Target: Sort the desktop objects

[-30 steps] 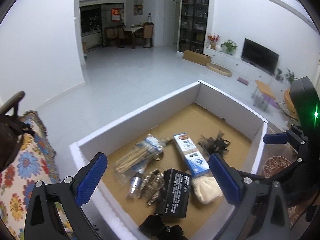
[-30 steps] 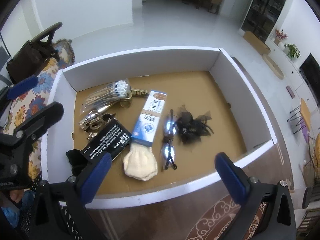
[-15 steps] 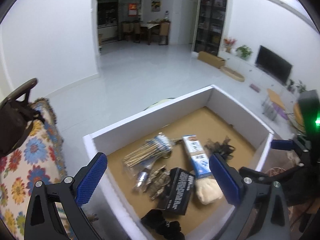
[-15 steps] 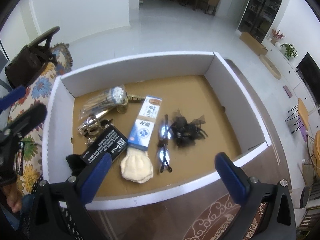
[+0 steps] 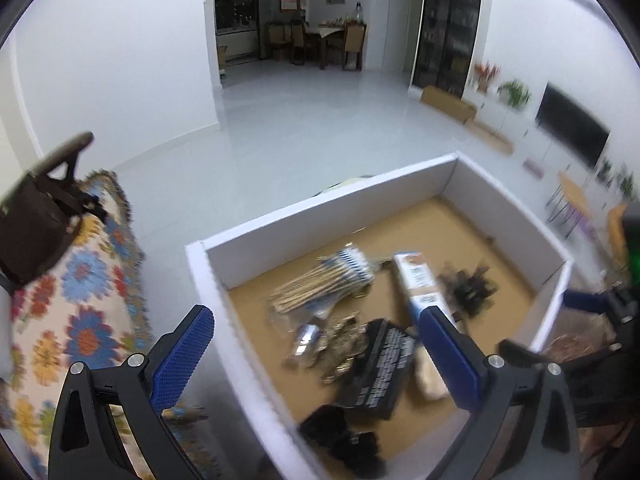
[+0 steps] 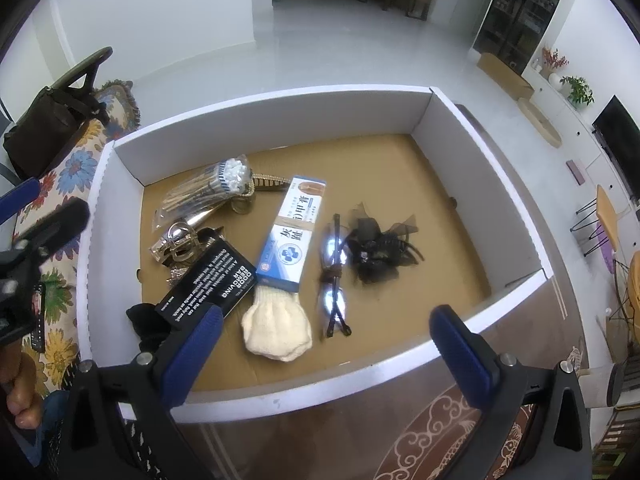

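Note:
A white box (image 6: 484, 168) with a brown floor holds the objects. In the right wrist view lie a bag of cotton swabs (image 6: 208, 190), a toothpaste carton (image 6: 294, 232), a black box (image 6: 210, 284), a cream sock (image 6: 276, 326), glasses (image 6: 334, 276), a black hair bow (image 6: 380, 250) and metal clips (image 6: 176, 240). My right gripper (image 6: 326, 352) is open and empty above the box's near wall. My left gripper (image 5: 316, 348) is open and empty over the box's left corner (image 5: 200, 252); the swabs (image 5: 324, 280) and black box (image 5: 380, 364) show blurred there.
A floral cloth (image 5: 80, 300) with a dark bag (image 5: 32, 224) on it lies left of the box. A patterned brown table surface (image 6: 432, 440) is in front of the box. The left gripper's finger (image 6: 44, 236) shows at the left of the right wrist view.
The left gripper has pulled back and up to the left, so the box sits farther right in its view. The right gripper has risen slightly. Both stay open.

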A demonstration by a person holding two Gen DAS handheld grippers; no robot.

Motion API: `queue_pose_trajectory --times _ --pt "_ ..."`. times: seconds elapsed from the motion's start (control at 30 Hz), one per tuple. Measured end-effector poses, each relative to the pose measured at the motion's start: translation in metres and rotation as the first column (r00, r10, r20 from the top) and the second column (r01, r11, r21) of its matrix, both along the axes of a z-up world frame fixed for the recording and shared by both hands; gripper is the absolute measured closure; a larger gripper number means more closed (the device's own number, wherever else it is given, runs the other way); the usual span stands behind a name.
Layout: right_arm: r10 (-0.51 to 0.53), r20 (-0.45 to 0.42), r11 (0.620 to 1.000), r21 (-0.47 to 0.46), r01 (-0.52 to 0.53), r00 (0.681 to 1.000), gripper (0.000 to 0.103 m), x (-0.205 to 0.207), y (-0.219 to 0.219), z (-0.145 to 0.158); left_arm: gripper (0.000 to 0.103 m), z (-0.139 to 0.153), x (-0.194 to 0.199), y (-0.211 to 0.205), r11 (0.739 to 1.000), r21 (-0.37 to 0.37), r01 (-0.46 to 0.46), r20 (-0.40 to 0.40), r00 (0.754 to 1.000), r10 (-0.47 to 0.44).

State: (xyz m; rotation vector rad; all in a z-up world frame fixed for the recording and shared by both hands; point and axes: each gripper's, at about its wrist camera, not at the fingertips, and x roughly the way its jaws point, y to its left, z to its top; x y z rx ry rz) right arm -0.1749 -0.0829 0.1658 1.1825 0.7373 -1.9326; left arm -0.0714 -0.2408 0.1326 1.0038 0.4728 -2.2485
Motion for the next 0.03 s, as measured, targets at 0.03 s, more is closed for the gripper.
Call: queue_pose_trajectory --times 0.03 --pt "0.0 0.001 1.0 -0.002 0.0 1.0 0.0 -0.0001 -0.0005 0.0001 0.0 -0.0001 0.0 -0.0009 1.0 0.025 0.013 -0.012 1.0 -0.013"
